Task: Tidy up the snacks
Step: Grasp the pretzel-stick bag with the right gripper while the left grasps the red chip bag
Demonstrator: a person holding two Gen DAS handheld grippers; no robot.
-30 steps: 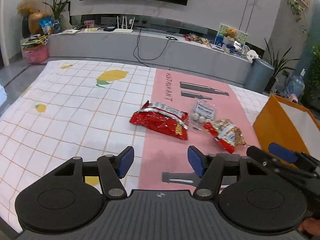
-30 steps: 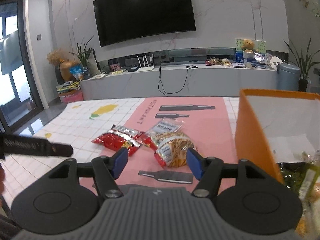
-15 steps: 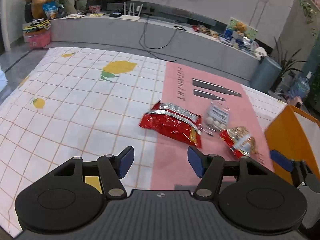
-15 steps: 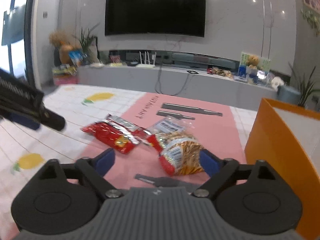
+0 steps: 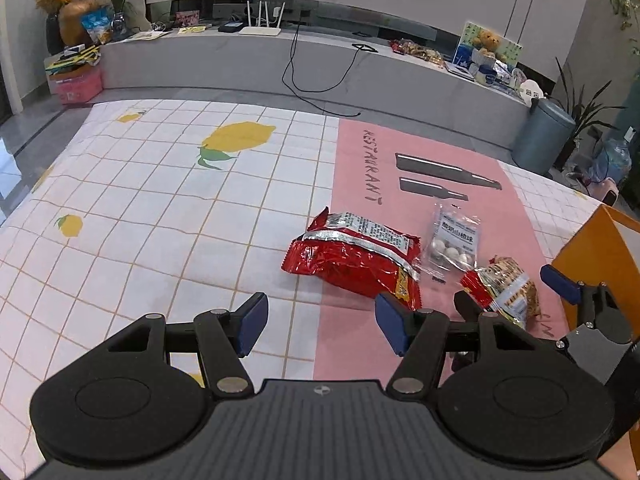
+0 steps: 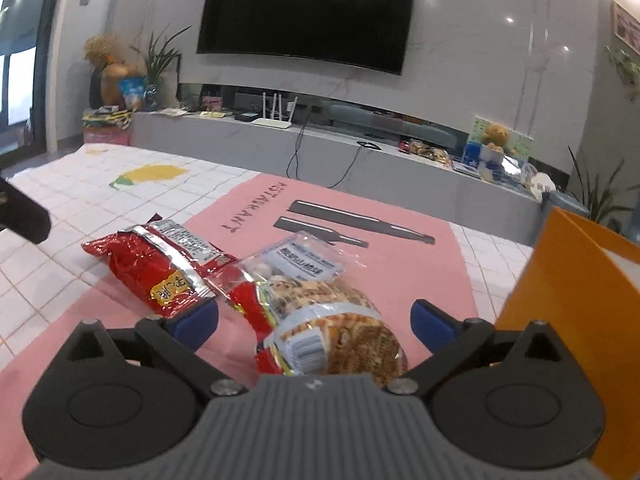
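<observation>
Three snack packs lie on the pink mat. A red bag (image 5: 352, 258) (image 6: 156, 264) is on the left. A clear pack of white balls (image 5: 454, 238) (image 6: 300, 266) is behind. A red and brown cracker bag (image 5: 506, 290) (image 6: 332, 328) is nearest the orange box (image 5: 600, 256) (image 6: 572, 312). My right gripper (image 6: 316, 320) is open, its jaws on either side of the cracker bag, not closed on it; it also shows in the left wrist view (image 5: 516, 296). My left gripper (image 5: 320, 322) is open and empty, just short of the red bag.
The table carries a white checked lemon cloth (image 5: 160, 208) and a pink mat (image 5: 400, 184). The orange box stands at the right edge. A grey TV bench (image 5: 320, 64) and a grey bin (image 5: 542, 136) stand beyond the table.
My right gripper has moved forward and down, and its open jaws now straddle the cracker bag. My left gripper has shifted slightly; the packs have not moved.
</observation>
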